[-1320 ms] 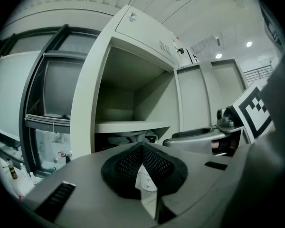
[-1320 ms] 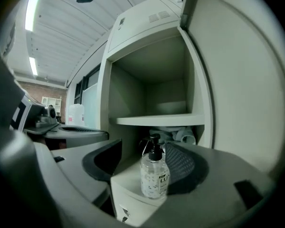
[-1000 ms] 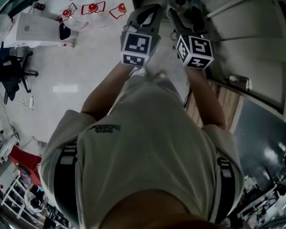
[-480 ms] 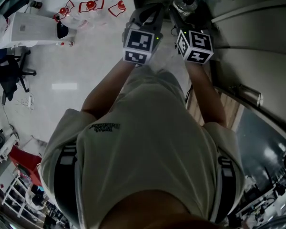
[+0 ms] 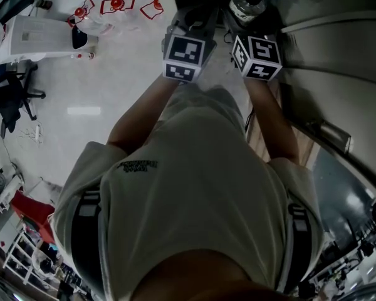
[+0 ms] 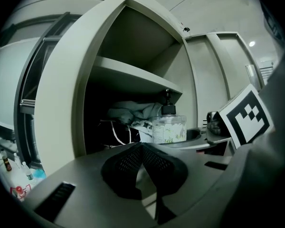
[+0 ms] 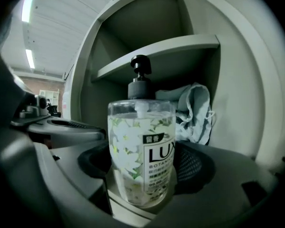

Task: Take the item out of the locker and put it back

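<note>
The soap bottle (image 7: 141,141) stands in the locker (image 7: 259,103) between the spread right tongs (image 7: 142,167), the left tongs (image 6: 142,147) are pressed together and empty, and pulling the right tongs back crooked could bump the bottle and tip it over.

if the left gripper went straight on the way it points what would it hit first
Probably the cloth bundled in the locker. The bottle stands nearer, just right of that line, so the left gripper might clip it first; depth is hard to judge.
</note>
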{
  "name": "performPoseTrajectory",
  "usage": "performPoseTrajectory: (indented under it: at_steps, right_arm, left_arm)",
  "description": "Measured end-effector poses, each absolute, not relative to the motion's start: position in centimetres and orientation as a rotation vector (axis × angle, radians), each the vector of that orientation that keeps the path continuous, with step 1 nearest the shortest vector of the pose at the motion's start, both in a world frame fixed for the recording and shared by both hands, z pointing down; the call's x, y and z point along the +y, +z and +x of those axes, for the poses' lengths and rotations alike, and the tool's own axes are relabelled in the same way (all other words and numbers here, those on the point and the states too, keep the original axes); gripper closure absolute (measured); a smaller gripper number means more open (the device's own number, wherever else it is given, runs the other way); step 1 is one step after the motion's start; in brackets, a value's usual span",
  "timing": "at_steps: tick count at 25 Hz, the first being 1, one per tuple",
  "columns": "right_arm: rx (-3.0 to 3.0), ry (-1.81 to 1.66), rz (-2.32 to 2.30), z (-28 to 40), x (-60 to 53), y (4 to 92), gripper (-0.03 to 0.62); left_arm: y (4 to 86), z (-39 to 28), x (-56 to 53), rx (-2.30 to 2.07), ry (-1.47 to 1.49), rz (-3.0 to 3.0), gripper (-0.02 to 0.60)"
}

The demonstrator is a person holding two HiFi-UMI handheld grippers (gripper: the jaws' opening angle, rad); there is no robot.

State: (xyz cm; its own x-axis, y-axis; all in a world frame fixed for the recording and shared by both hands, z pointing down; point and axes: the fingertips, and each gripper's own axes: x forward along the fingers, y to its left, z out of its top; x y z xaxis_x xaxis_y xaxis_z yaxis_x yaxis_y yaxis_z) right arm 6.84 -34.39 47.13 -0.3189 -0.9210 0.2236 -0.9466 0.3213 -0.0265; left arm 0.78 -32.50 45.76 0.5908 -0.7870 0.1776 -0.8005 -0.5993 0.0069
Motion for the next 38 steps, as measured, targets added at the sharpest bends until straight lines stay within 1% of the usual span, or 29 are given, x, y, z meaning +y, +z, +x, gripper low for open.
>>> performPoseTrajectory:
  at_steps: [13, 22, 28, 38]
  right_arm:
    - [-2.446, 0.208, 1.731, 7.3, -33.7, 46.9, 0.229]
    - [-2.525, 0.197, 1.649, 6.0, -30.7, 45.5, 0.230]
    - [-2.552, 0.207, 1.662, 6.8, -29.0, 42.4, 0.230]
    - [-2.630, 0.154, 1.609, 7.2, -26.1, 35.6, 0.229]
  left_arm:
    - [45.2, 0.6, -31.9, -1.387, 0.231, 2.734, 0.568]
    - [43.6, 0.1, -30.6, -1.404, 0.232, 2.748, 0.567]
    - [41.7, 0.1, -29.4, -1.413, 0.239, 2.748, 0.566]
    - [36.1, 0.3, -27.8, -1.445, 0.189, 2.760, 0.567]
